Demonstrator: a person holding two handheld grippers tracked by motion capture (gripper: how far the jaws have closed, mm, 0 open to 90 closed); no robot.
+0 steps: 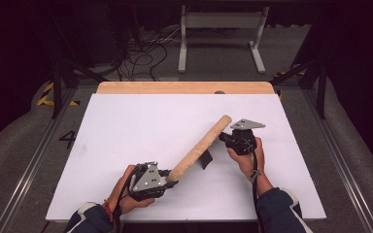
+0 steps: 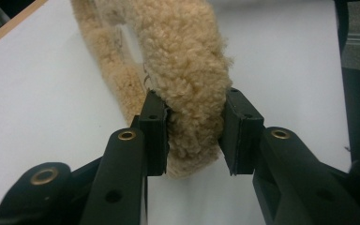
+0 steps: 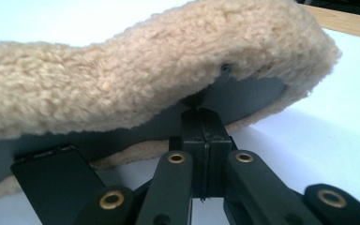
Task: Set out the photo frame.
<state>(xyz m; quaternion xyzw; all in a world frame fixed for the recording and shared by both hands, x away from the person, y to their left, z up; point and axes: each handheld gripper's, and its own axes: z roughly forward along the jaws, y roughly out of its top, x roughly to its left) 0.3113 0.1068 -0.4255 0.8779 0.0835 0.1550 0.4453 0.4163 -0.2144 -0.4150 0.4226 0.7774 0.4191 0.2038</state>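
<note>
Left hand-held gripper (image 1: 167,178) low near bench (image 1: 126,126) edge, pinching fleece pad (image 1: 200,147) end. Right hand-held gripper (image 1: 223,137) raised, jaws pressed together on pad's dark backing (image 3: 243,96); grip point partly hidden.

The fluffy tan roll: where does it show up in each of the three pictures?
High view: the fleece roll lies slantwise mid-table, between both claws.
Left gripper view: centre, running up from the left claw, which clamps its end.
Right gripper view: across the top, above the right claw.
Shared landmark: the white table.
</note>
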